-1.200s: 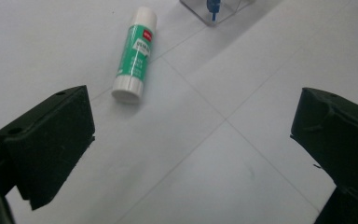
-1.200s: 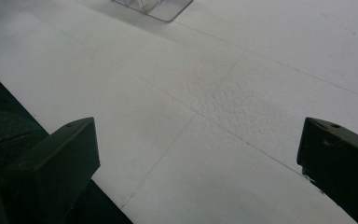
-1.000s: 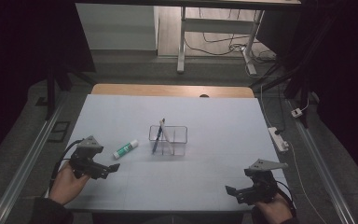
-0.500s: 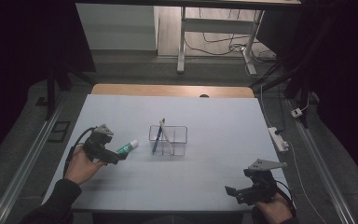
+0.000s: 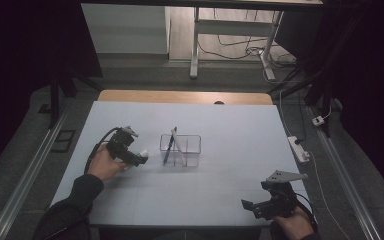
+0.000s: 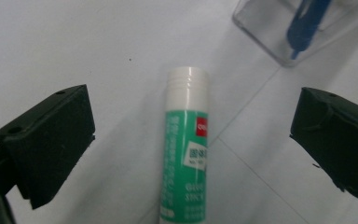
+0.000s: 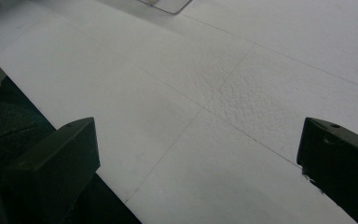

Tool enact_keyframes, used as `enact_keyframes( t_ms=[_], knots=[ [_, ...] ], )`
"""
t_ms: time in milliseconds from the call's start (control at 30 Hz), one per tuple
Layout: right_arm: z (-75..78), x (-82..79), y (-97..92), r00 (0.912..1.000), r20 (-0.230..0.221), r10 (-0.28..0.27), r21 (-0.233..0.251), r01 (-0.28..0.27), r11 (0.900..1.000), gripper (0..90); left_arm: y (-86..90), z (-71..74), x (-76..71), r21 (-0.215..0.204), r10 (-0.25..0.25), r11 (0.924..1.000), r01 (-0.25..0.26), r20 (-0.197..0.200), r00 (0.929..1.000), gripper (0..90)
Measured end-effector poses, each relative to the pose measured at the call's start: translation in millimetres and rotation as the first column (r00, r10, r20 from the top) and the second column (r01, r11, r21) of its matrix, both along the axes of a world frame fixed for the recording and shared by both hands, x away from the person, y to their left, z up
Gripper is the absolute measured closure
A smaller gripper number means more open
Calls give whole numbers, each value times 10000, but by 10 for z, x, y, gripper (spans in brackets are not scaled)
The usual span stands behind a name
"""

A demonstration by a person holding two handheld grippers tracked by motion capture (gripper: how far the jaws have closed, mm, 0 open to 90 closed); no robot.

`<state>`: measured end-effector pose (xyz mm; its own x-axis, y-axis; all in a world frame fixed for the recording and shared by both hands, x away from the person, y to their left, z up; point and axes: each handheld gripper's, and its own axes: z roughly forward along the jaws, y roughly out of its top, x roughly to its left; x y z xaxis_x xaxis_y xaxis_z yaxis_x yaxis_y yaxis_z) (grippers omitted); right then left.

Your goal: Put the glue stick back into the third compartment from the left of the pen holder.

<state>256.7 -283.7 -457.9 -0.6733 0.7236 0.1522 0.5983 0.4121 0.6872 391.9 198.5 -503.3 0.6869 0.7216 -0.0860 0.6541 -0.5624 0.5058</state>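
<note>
A green and white glue stick (image 6: 186,149) lies on the white table, its white cap pointing away from me. My left gripper (image 6: 191,140) is open and straddles it, one jaw on each side, neither touching it. From above, the left gripper (image 5: 139,158) sits over the glue stick (image 5: 143,153), just left of a clear plastic organizer (image 5: 181,150) that holds a blue pen (image 5: 168,147). My right gripper (image 5: 250,206) rests open near the table's front right edge with nothing between its jaws.
The organizer's corner and the blue pen (image 6: 307,23) show at the top right of the left gripper view. The table's front edge (image 7: 116,196) runs close under the right gripper. A white power strip (image 5: 300,149) lies on the floor at the right.
My left gripper has moved forward and right across the table until its jaws straddle the glue stick. The right gripper has stayed where it was.
</note>
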Motion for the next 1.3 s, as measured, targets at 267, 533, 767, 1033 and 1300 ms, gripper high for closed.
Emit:
enact_keyframes(
  t_ms=[267, 533, 767, 1033, 1300],
  knots=[
    [1, 0, -5, 10000, 30, -11, 31, 11, 10000, 0, -97, -83, 156, 545, -162, 9984, 175, -242, 9996, 54],
    [1, 0, -4, 10000, 33, 7, 34, -7, 10000, 0, -169, -64, 227, 635, -703, 9951, 754, -785, 9944, 361],
    [2, -1, -3, 10000, 42, 11, 12, -11, 10000, 0, -212, -80, 244, 1121, -655, 9905, 792, -1211, 9905, 611],
    [2, 0, -7, 10000, 34, 15, 60, -15, 10000, 0, -160, -35, 242, 604, -355, 9971, 454, -1557, 9872, 648],
    [3, -1, -8, 10000, 44, 13, 76, -13, 10000, 0, -38, 170, 141, -510, -343, 9982, 314, -574, 9978, 649]
  ],
)
